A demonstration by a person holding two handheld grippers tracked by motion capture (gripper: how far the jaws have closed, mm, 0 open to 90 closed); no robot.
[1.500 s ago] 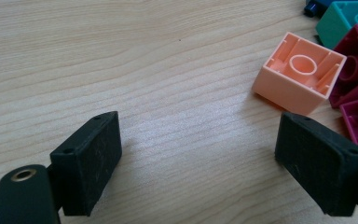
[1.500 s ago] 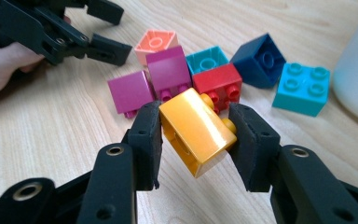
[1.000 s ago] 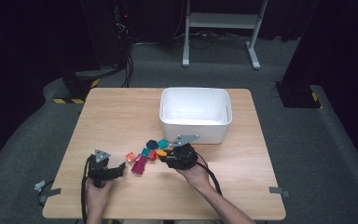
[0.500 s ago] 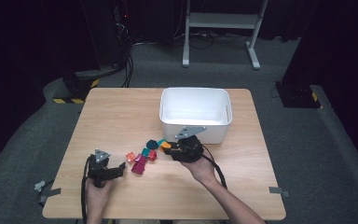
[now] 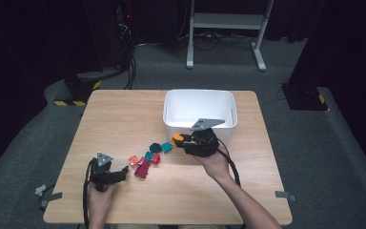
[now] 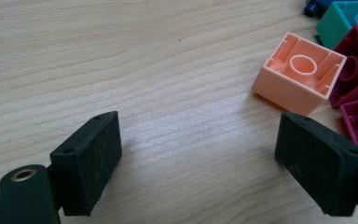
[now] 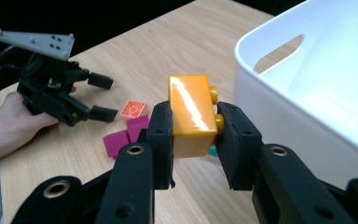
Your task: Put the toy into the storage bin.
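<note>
The right gripper [image 7: 193, 128] has an orange block [image 7: 191, 114] clamped between its two black pads, the studs pressed against one pad and the flat face against the other. In the high view, that right gripper [image 5: 180, 140] holds the orange block [image 5: 177, 139] above the tabletop [image 5: 124, 114], just beside the front wall of the white bin [image 5: 200, 110], outside it. The block's glossy top catches the light in the right gripper view, with the white bin [image 7: 317, 74] close alongside.

Over on the other side, the left gripper [image 5: 122, 172] sits low on the tabletop with its jaws spread wide and nothing between them. In the left gripper view bare wood lies between the pads, and a peach block [image 6: 299, 72] rests upside down just beyond one pad, hollow side up. Next to it sit magenta blocks [image 6: 356, 84] and a teal block [image 6: 347, 18]. From above, the loose pile [image 5: 148, 160] lies between the two grippers.
</note>
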